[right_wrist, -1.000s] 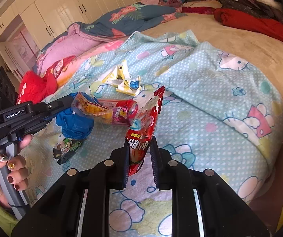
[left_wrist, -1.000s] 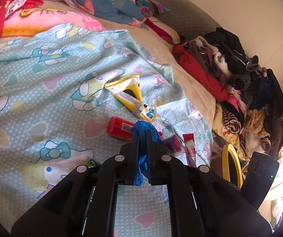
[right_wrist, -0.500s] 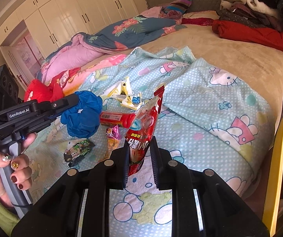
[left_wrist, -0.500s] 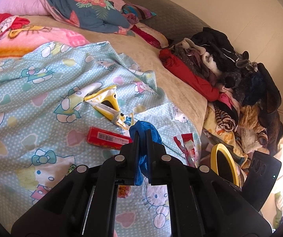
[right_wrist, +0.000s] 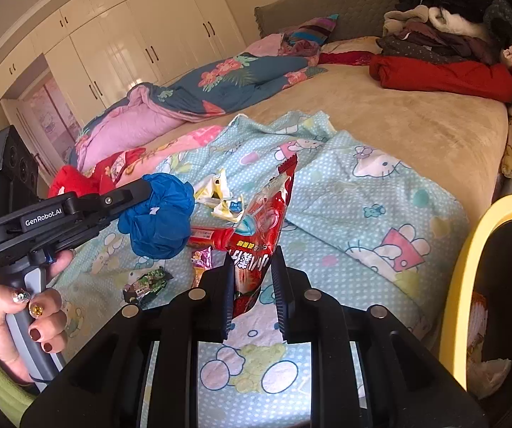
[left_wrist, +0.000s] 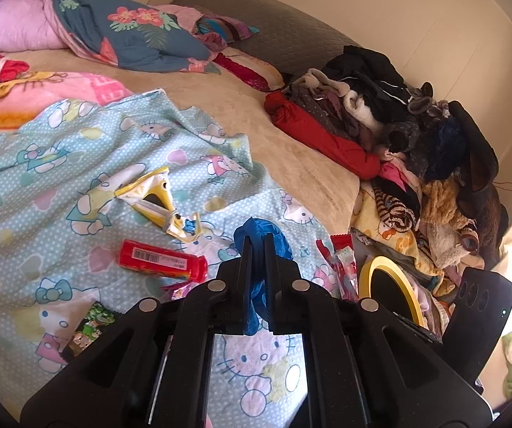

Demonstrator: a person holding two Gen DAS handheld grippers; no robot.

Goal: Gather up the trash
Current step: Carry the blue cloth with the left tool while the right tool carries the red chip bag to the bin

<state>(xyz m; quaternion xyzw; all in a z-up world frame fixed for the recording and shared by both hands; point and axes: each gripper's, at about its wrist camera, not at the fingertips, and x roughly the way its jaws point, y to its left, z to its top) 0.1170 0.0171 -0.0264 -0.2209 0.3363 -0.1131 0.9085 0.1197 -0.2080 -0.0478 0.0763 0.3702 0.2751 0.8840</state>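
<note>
Your right gripper clamped on red snack bag, long axis upright. Left gripper pinches blue wad. Yellow-rimmed bin near right; right hand nearer, goes first.

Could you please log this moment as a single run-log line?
left gripper: shut on blue wad | right gripper: shut on red snack bag | yellow-rimmed bin: beside bed | red tube: on blanket
</note>
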